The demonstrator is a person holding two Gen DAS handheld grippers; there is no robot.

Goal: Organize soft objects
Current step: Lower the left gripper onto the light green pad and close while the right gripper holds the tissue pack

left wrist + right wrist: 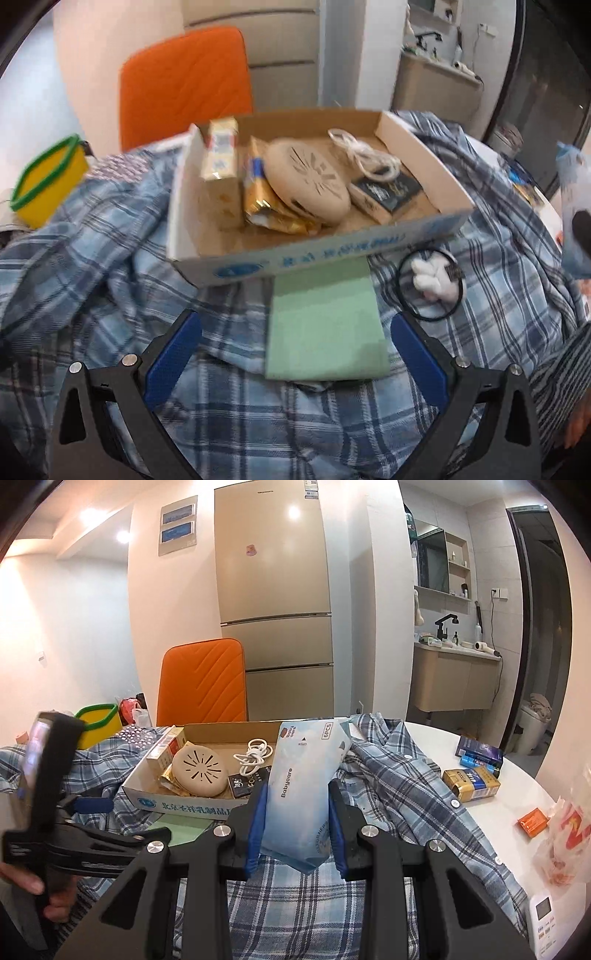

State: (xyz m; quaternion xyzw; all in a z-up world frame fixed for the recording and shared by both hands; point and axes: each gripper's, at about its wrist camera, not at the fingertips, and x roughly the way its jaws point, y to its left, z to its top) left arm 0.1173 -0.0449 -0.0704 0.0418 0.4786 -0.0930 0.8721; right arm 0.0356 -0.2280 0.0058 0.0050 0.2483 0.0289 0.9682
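My right gripper (295, 801) is shut on a pale blue Babycare wipes pack (303, 775) and holds it upright above the blue plaid shirt (399, 790), just right of the cardboard tray (144, 797). The pack also shows at the right edge of the left wrist view (572, 206). My left gripper (295, 336) is open and empty, low over the shirt (110, 240), with a green cloth (325, 325) between its fingers. A white soft toy on a black ring (432, 280) lies right of the cloth. The tray (295, 258) holds a beige round case, a white cable and small boxes.
A yellow bin with a green rim (48, 181) stands at the left. An orange chair (203, 683) is behind the table. On the white table at the right lie a gold and blue pack (471, 781), a dark box (478, 753), an orange packet (532, 823) and a plastic bag (565, 845).
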